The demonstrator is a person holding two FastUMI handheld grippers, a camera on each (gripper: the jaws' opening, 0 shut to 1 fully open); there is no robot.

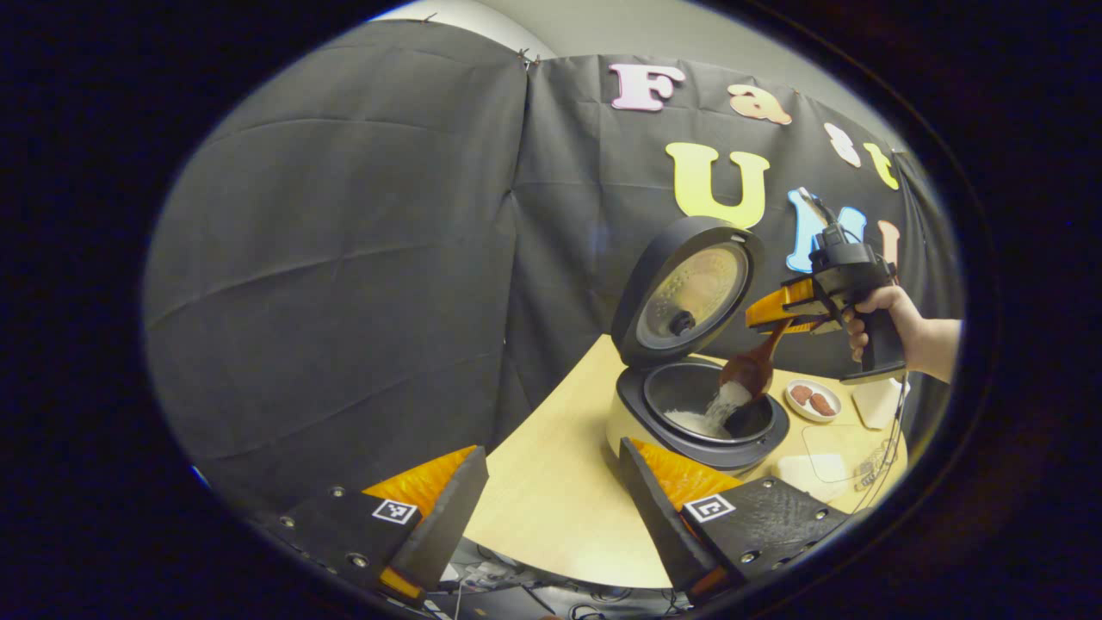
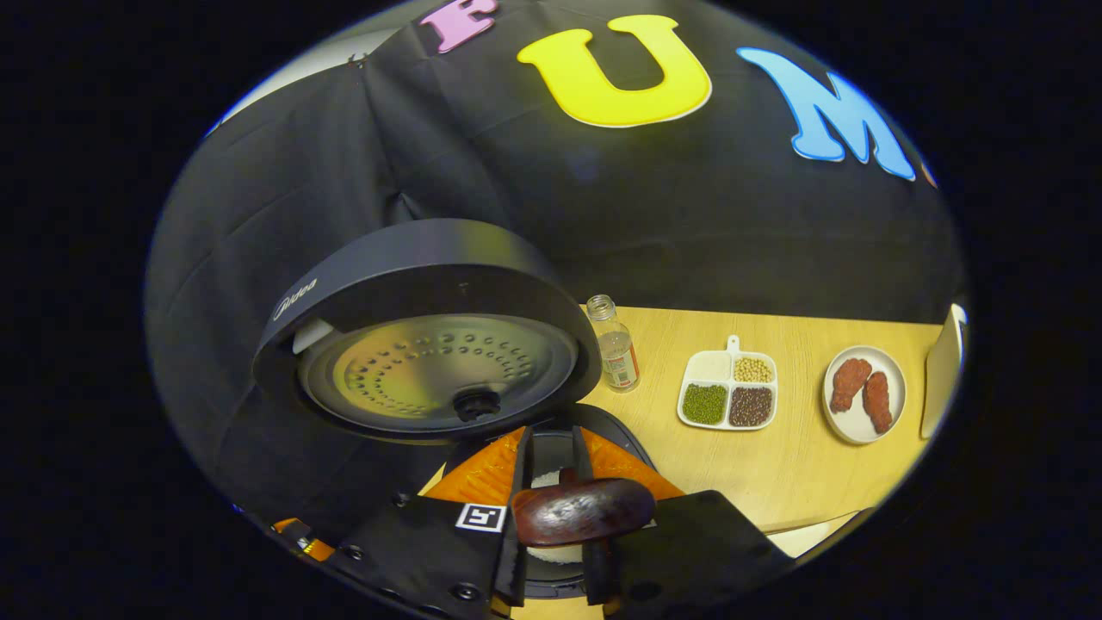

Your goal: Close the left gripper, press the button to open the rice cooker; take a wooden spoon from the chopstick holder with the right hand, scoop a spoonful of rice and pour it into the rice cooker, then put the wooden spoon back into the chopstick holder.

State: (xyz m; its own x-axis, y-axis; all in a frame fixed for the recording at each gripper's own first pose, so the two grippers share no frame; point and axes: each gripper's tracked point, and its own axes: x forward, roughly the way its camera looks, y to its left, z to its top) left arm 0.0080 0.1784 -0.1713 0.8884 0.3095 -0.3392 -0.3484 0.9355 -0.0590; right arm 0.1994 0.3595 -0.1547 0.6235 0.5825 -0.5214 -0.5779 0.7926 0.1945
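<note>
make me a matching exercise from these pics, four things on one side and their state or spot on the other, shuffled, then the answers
Things
1. rice cooker lid
2. wooden spoon
3. left gripper
4. round white plate

States or places
A. open, holding nothing
B. raised, standing up behind the pot
C. holds two reddish-brown pieces
D. tipped over the inner pot, white rice spilling off it

Right pairs
1-B
2-D
3-A
4-C

The right gripper grips the spoon's handle, and the rice falls into the inner pot of the cooker.
</note>
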